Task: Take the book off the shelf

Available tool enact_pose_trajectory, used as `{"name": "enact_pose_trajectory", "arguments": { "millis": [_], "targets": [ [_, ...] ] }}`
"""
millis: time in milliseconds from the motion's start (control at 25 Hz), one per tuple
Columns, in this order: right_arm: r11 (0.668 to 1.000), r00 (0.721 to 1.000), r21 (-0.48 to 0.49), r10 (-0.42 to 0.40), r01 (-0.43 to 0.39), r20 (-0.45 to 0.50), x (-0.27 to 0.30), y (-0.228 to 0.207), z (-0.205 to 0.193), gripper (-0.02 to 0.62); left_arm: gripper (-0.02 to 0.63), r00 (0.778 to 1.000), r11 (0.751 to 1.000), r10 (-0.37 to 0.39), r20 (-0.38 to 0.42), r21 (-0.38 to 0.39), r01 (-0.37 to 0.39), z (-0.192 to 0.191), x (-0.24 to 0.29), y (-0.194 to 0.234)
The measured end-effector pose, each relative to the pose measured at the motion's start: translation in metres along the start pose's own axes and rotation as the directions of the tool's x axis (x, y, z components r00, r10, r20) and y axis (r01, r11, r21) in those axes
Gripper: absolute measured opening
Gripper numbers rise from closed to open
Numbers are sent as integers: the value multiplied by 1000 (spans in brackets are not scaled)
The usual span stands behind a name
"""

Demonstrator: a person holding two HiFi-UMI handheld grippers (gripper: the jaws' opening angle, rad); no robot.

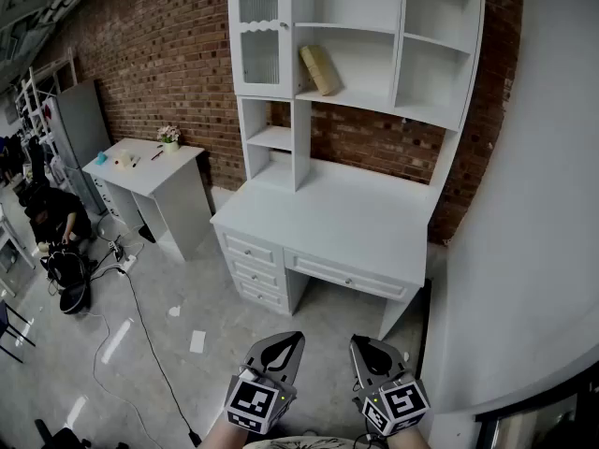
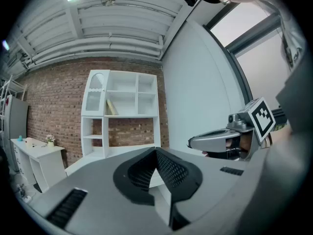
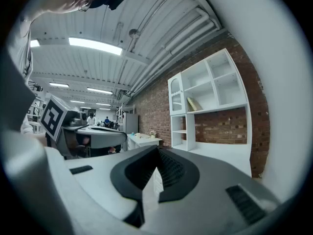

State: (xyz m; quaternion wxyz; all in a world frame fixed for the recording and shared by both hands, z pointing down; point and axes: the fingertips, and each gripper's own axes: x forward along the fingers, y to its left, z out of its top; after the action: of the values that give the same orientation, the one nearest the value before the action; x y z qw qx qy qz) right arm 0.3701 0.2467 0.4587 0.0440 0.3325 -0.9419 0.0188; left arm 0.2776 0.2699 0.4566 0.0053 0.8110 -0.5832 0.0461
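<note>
A tan book leans in the middle compartment of the white shelf unit that stands on a white desk. The same book shows small in the left gripper view, and again as the book in the right gripper view. Both grippers hang low and far from the desk, side by side. My left gripper is shut and empty. My right gripper is shut too, with nothing between its jaws.
A smaller white table with a flower pot stands at the left by the brick wall. A person crouches at far left among cables on the grey floor. A pale wall closes the right side.
</note>
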Motion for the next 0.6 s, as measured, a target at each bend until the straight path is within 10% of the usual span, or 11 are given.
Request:
{"name": "enact_pose_trajectory", "arguments": {
  "millis": [600],
  "targets": [
    [999,999,36,-39,39,-4,19,-4,-7,6,11,1000,1000,-10,-26,-10,10,-11,0,19]
  ]
}}
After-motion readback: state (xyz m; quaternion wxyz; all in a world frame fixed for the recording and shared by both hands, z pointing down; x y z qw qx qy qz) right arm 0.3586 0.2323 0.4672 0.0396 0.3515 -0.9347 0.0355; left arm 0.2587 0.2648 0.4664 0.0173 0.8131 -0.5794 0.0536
